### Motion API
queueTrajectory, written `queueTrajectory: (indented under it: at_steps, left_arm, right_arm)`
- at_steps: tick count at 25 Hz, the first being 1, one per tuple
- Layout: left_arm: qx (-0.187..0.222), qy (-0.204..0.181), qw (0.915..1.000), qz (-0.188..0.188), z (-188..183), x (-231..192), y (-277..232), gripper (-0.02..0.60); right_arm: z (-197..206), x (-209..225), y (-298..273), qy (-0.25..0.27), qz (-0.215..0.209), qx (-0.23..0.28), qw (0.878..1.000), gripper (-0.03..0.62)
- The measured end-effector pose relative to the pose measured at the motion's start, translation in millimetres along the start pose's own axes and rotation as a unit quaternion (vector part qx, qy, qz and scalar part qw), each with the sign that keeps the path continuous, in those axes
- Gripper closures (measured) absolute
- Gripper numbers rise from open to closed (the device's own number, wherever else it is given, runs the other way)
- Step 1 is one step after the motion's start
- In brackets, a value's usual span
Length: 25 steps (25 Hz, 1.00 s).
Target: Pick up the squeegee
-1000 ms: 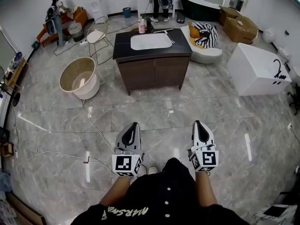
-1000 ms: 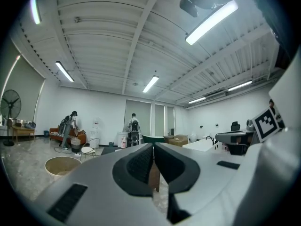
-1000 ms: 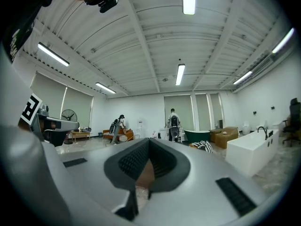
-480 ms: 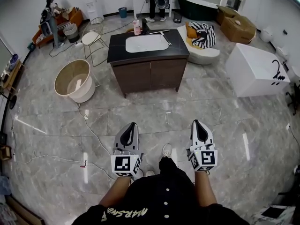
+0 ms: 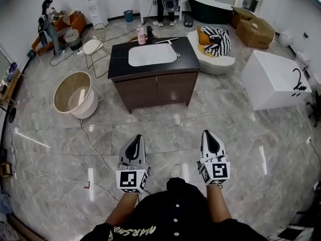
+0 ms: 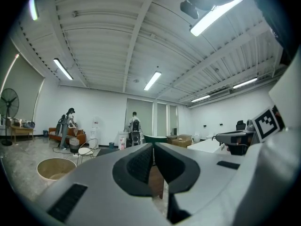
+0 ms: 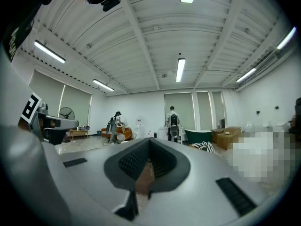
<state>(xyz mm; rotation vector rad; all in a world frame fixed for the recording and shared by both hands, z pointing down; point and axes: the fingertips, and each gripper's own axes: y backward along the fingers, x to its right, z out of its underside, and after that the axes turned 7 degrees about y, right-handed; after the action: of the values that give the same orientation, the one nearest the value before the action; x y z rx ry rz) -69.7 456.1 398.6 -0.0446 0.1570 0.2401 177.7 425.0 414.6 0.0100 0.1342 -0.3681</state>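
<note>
- We judge this to be the approach. The squeegee (image 5: 172, 44) lies on the dark counter (image 5: 189, 48), just beside the far right corner of the sink (image 5: 152, 54), well apart from both grippers.
- The left gripper (image 5: 137, 137) and right gripper (image 5: 206, 133) are both clenched on nothing, jaws together, pointing level towards the cabinet (image 5: 155, 87).
- We walk straight to the cabinet front, leaving the floor cable (image 5: 93, 145) on our left.
- The squeegee sits on the right side, so we use the right gripper and open it before reaching over the counter.
- The handle seems to point towards us, though it is small here. We pinch across the handle and lift straight up.
</note>
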Motion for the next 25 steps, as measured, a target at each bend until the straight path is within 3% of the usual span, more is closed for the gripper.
queueTrajectory:
  at_steps: [15, 25]
  left_arm:
    - [0.009, -0.007, 0.9995, -0.03, -10.1, 8.8, -109.2, 0.563]
    - [0.002, -0.002, 0.9987, -0.05, -5.0, 3.5, -142.8, 0.563]
  right_arm:
    - [2.5, 74.8, -102.2, 0.002, -0.026, 0.009, 1.0, 0.597]
    - [6.0, 83.7, -142.2, 0.014, -0.062, 0.006, 0.998, 0.597]
